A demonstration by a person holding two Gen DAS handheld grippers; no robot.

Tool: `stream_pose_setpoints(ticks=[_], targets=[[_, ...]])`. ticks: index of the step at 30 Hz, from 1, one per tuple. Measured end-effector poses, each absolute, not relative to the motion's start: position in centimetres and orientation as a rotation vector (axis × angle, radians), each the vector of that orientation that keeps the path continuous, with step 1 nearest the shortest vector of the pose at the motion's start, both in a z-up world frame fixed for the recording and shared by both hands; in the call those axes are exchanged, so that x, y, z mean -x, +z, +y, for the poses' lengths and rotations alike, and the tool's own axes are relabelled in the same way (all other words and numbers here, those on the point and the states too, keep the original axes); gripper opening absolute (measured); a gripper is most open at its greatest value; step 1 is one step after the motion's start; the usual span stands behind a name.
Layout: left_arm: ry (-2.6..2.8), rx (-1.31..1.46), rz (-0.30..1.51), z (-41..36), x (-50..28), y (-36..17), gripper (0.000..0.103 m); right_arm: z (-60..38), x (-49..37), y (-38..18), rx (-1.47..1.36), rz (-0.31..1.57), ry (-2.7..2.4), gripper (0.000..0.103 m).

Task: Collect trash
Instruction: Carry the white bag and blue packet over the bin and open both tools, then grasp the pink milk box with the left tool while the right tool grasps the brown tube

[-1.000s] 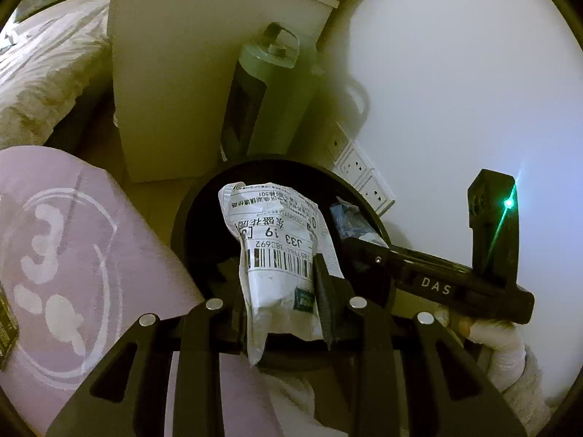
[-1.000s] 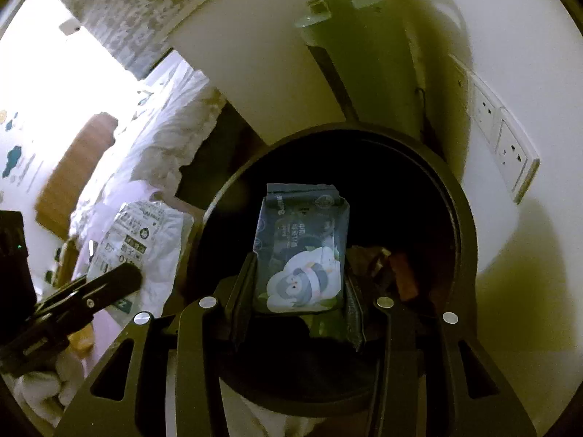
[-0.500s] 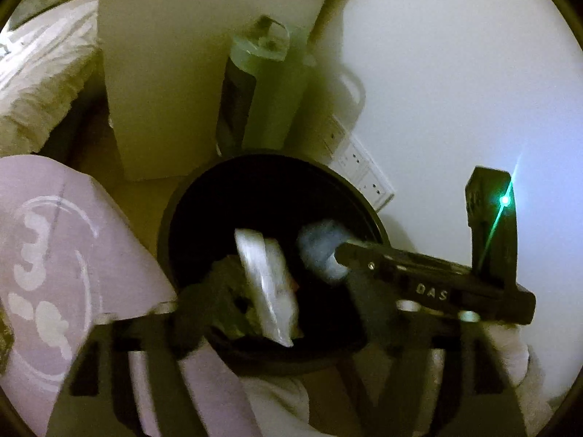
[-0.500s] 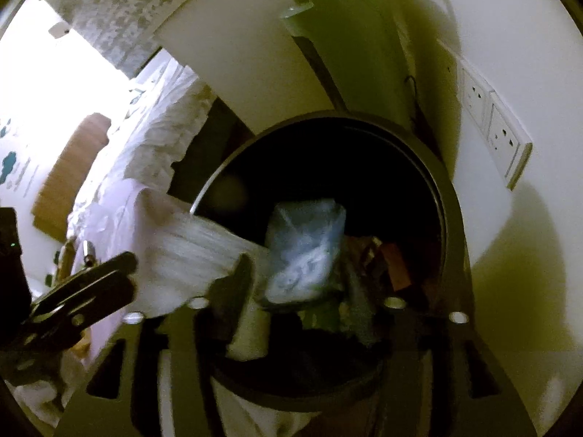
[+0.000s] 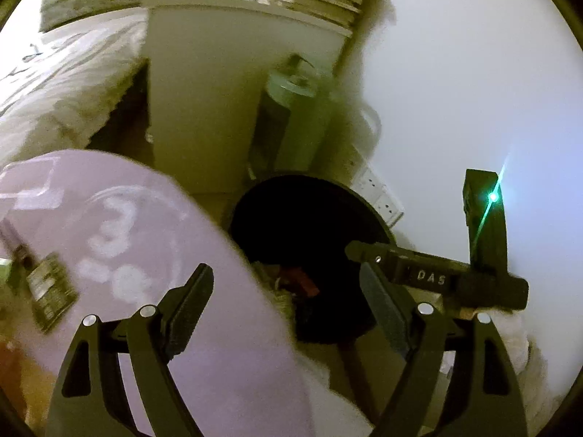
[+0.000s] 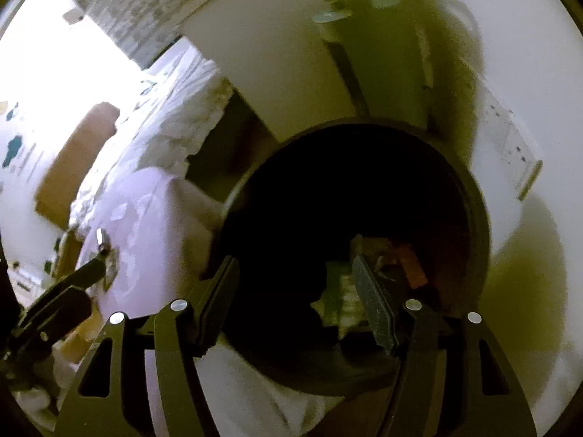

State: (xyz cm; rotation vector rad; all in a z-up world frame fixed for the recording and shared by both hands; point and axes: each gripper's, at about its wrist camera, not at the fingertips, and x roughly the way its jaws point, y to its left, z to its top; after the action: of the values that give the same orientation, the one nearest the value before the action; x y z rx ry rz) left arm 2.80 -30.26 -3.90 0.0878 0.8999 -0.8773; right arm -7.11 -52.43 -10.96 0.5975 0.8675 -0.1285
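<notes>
A round black trash bin stands on the floor by the white wall; it also shows in the right wrist view. Crumpled trash lies in its bottom, with reddish pieces visible from the left. My left gripper is open and empty, above the bin's near-left rim and a purple cushion. My right gripper is open and empty over the bin's mouth. The right gripper also shows in the left wrist view, over the bin's right rim.
A white bedside cabinet and a green tower appliance stand behind the bin. Wall sockets sit low on the wall. A bed with white bedding lies to the left. A small dark packet lies on the cushion.
Both grippers opened. The white parcel bag left my left gripper and the blue wet-wipe pack left my right gripper; both dropped into the bin. The left gripper pulled back and left.
</notes>
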Motion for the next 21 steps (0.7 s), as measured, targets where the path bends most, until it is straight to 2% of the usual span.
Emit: stream_pose_setpoints(ticks=[11,13,21], targets=[[-0.623,0.029,0.805,-15.4,-2.8,-1.6,0.083,-42.2,2.7,-8.4,-0.460,0.903,0.075,0.065],[-0.552,0.027,0.784,-12.6,-3.1,-1.7,0.094,-40.3,2.0,-8.2,-0.434,0.911,0.114,0.065],[-0.450,0.069,0.859,-5.8,-5.5,-4.9,0.094,-33.5,-1.7,-7.6,-0.328,0.947,0.237,0.065]])
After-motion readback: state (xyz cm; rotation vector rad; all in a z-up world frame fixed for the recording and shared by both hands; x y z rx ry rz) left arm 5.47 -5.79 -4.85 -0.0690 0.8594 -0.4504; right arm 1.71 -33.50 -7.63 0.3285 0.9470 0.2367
